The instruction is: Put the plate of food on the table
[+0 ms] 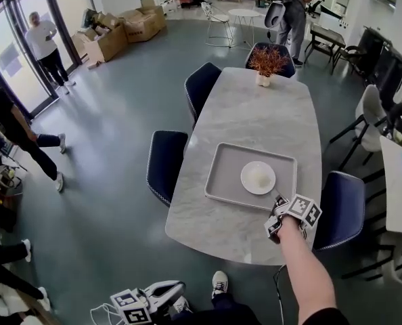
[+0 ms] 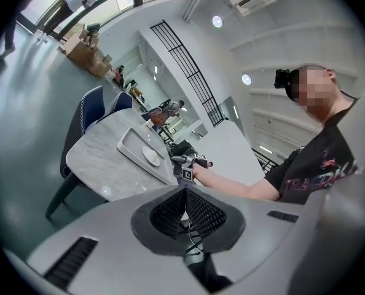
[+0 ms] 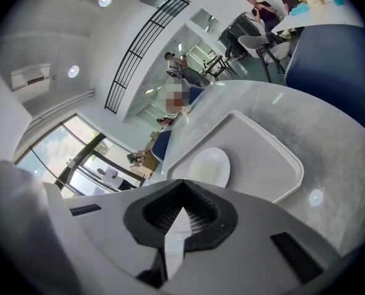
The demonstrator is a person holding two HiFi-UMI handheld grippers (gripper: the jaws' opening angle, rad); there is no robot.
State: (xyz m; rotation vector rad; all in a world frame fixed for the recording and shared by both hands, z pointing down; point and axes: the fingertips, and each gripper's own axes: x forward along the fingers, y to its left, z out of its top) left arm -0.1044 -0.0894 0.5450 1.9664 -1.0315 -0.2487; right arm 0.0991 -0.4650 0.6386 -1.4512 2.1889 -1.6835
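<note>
1. On grey rectangular tray point(image 1: 221, 175), on marble table point(image 1: 255, 114): white round plate point(image 1: 258, 178).
2. Right gripper point(image 1: 277, 202) just near of it, left gripper point(image 1: 174, 290) low: both pressed together, empty.
3. Risks shoving plate if approached closed.

Glossy marble table point(image 1: 255, 120), matt tray point(image 1: 222, 175)

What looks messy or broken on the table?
Nothing stands out. The white plate sits flat in the grey tray on the marble table, and the potted plant stands upright. No spills show.
</note>
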